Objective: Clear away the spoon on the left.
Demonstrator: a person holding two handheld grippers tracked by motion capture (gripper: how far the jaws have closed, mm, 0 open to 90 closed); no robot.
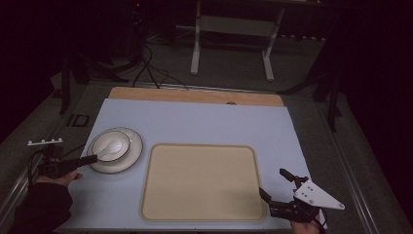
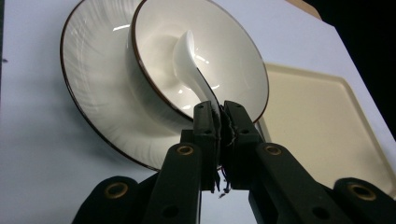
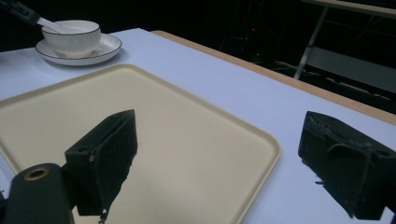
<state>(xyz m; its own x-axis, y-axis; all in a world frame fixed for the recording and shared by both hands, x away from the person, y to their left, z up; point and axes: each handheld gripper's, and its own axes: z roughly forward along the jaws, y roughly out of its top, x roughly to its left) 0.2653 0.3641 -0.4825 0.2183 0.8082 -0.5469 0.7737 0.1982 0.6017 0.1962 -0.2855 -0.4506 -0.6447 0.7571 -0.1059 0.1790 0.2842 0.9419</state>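
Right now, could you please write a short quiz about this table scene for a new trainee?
1. True or false: the left gripper has its fingers shut on the spoon.
2. The bowl stands on: A) the tray, B) the saucer, C) the bare table.
3. Which gripper is open, with nothing between its fingers?

Key:
1. True.
2. B, the saucer; the tray is bare.
3. The right gripper, beside the tray.

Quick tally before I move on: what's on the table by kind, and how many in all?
Plate: 1
Bowl: 1, standing on the plate
Spoon: 1, lying in the bowl, its handle clamped by the left gripper
Tray: 1, beige
Total: 4
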